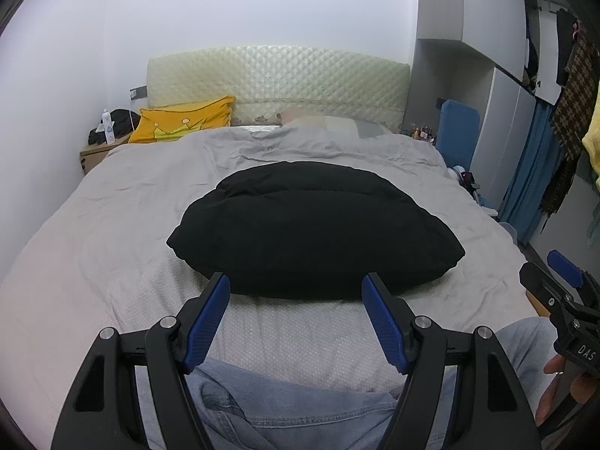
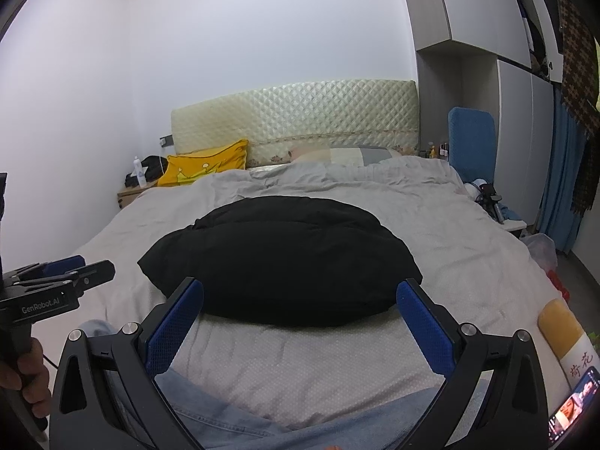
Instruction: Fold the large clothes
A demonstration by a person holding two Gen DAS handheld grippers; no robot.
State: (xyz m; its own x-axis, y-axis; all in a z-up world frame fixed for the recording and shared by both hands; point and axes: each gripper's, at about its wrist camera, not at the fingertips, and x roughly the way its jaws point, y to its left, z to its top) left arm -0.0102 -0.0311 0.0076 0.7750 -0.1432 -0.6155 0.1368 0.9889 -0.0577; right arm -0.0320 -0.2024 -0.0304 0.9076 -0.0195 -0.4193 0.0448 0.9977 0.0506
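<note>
A bulky black garment (image 1: 315, 228) lies folded in a puffy mound on the grey bed cover (image 1: 112, 225); it also fills the middle of the right wrist view, black garment (image 2: 281, 258). My left gripper (image 1: 296, 285) hovers just short of its near edge, open, nothing between the blue pads (image 1: 208, 318). My right gripper (image 2: 300, 292) stands open too, wider, its blue pads (image 2: 423, 326) flanking the garment's near edge without touching. Each gripper shows at the side of the other's view: the right gripper (image 1: 562, 281) and the left gripper (image 2: 63, 273).
The person's jeans-clad legs (image 1: 285, 405) rest on the bed's near edge. A yellow pillow (image 1: 183, 120) and the quilted headboard (image 1: 277, 82) are at the far end. A nightstand (image 1: 93, 150) stands far left; a blue chair (image 1: 459, 131), wardrobe and hanging clothes are on the right. A phone (image 2: 573, 405) lies near right.
</note>
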